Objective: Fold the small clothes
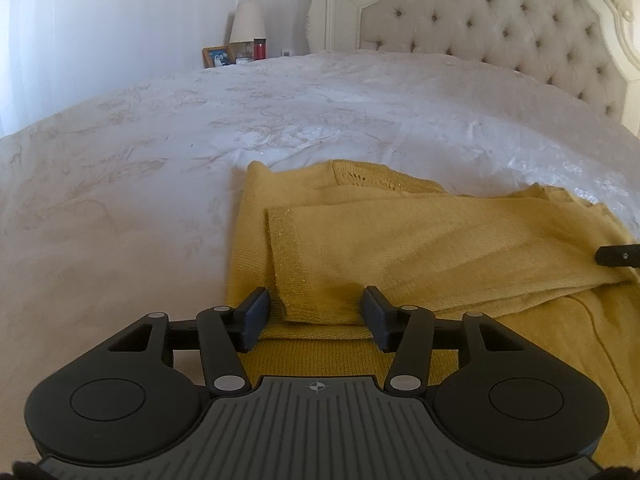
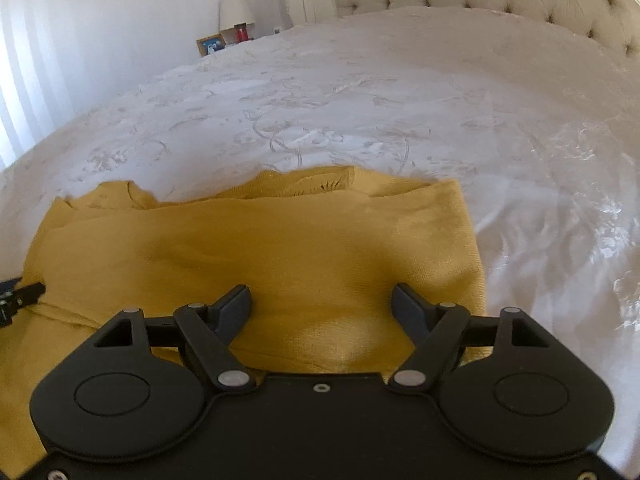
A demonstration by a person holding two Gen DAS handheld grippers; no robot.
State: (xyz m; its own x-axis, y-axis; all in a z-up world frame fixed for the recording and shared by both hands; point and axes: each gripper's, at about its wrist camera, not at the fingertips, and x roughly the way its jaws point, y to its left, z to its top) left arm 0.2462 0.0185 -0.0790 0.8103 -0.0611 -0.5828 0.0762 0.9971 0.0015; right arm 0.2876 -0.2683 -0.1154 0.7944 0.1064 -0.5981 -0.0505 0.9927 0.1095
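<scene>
A mustard-yellow knit sweater [image 1: 400,240] lies partly folded on the white bed, with a sleeve laid across its body. My left gripper [image 1: 316,312] is open, its jaws on either side of the sleeve cuff [image 1: 304,300] near the sweater's left edge. My right gripper [image 2: 322,312] is open and empty over the sweater's [image 2: 280,248] right part, near its lower edge. The right gripper's fingertip [image 1: 618,256] shows at the right edge of the left wrist view; the left gripper's tip [image 2: 24,294] shows at the left edge of the right wrist view.
The white embroidered bedspread [image 1: 200,140] stretches left and far ahead. A tufted headboard [image 1: 500,28] stands at the back right. A nightstand beyond the bed holds a lamp [image 1: 247,22], a picture frame [image 1: 218,56] and a red cup [image 1: 259,49].
</scene>
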